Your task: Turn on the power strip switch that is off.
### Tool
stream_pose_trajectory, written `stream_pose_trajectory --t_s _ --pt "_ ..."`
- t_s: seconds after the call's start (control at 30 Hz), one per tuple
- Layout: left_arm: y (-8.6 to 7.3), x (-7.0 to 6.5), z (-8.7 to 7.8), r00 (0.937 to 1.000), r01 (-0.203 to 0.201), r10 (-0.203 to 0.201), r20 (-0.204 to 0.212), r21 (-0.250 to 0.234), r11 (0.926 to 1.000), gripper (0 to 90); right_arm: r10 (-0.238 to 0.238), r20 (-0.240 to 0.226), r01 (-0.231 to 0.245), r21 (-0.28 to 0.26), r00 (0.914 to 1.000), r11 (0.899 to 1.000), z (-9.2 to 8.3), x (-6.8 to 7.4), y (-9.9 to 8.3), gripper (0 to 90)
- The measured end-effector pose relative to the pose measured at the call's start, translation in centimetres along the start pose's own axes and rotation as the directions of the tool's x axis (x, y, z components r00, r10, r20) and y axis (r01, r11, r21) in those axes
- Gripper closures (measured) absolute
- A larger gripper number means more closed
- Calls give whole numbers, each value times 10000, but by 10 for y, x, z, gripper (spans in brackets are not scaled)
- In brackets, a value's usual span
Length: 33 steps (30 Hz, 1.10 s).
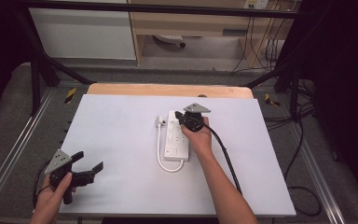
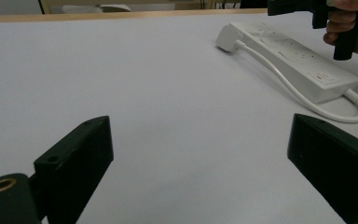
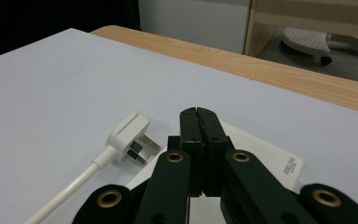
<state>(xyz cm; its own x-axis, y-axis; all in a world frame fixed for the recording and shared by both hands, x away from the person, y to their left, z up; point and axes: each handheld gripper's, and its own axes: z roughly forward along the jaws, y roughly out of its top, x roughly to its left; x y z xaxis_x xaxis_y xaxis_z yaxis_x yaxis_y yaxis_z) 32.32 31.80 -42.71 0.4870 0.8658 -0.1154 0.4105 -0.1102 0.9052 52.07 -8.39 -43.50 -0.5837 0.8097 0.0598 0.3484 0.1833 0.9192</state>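
Note:
A white power strip lies at the middle of the white board, its cable looping round to a white plug that rests on the board by the strip's far end. My right gripper hovers over that far end. In the right gripper view its jaws are shut with nothing between them, just right of the plug and above the strip. My left gripper is held near the front left, open wide and empty, facing the strip and plug.
The white board covers a wooden table whose far edge shows behind it. Metal frame rails run along both sides. Dark cables trail on the floor at right. A cabinet stands beyond the table.

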Motion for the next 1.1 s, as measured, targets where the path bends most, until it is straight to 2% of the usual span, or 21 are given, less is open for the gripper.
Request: stream_pose_trajectory --t_s 0.37,0.87,1.1 --pt "0 0 0 10000 -5 5 -9 -7 10000 69 -330 -294 340 362 9990 9988 7 8 -1 900" --pt "0 1 0 10000 -35 35 -25 19 10000 69 -425 -323 457 1078 9986 9931 17 10 -1 900" --pt "0 1 0 10000 -22 22 -15 6 10000 69 -356 -333 393 1191 9988 9921 19 10 -1 900"
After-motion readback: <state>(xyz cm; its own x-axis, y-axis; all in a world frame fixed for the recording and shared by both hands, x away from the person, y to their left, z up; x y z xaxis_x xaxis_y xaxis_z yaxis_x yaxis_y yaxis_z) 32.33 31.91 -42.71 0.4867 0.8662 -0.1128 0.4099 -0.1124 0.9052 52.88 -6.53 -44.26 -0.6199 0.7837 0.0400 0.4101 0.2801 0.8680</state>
